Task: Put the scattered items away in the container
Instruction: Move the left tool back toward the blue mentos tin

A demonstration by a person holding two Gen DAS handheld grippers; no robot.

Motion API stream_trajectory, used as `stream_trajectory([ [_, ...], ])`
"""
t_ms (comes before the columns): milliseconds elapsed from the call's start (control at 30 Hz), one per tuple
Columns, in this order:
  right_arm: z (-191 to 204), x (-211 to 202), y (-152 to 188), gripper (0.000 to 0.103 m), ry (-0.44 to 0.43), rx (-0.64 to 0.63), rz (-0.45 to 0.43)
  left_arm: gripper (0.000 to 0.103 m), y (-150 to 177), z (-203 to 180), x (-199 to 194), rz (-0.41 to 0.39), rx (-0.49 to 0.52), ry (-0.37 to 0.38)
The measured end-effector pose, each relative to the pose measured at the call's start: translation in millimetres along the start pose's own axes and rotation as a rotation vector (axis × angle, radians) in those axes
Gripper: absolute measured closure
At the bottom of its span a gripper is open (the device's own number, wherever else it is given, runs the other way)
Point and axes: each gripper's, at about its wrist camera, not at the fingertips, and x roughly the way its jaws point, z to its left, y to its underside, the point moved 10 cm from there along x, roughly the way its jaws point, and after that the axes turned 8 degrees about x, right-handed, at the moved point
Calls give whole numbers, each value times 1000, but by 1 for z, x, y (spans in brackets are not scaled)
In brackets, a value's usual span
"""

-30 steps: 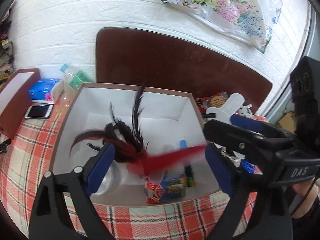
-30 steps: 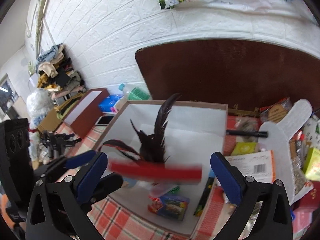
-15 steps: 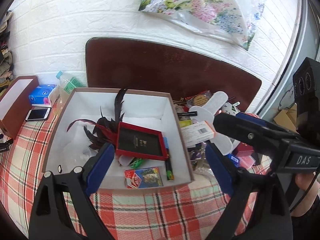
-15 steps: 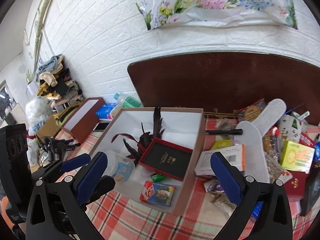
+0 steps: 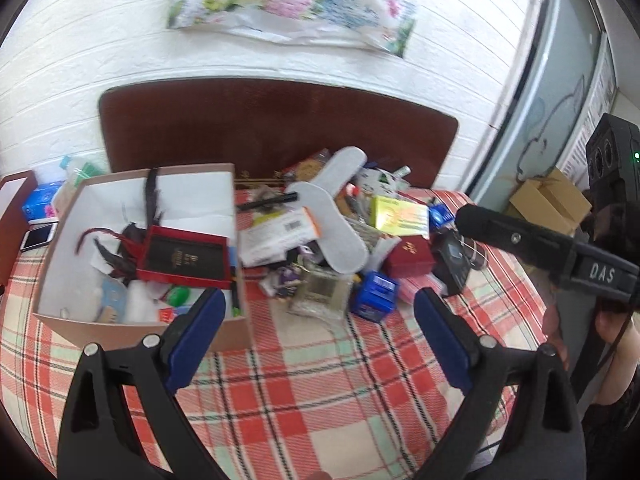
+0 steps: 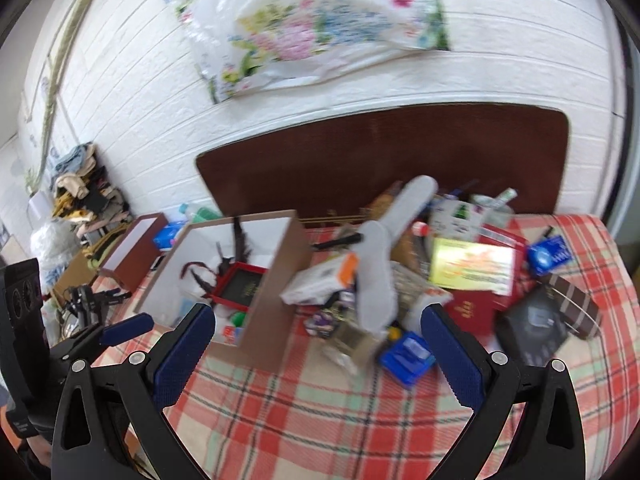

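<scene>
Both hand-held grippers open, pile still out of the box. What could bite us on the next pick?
1. The pile is tangled: the grey insole overlaps several items, so lifting one may drag neighbours.
2. The red case and feathers stand high in the box; further items may sit proud or tip out.
3. The right wrist view is blurred, so aiming is uncertain.
</scene>
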Motion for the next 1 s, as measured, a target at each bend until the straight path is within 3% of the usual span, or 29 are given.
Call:
stream_trajectory([
  [267, -94, -19, 18, 0, 105, 58, 28, 8, 18, -62, 52, 82, 26, 46],
  [433, -138, -14, 33, 0, 125, 104, 67, 8, 31, -89, 87, 137, 72, 59],
  [600, -162, 7, 48, 0, 115, 146, 121, 8, 49, -96, 126, 210, 97, 57],
  [1000, -192, 59, 54, 0, 107, 169, 174, 8, 55, -92, 198, 270, 96, 100],
])
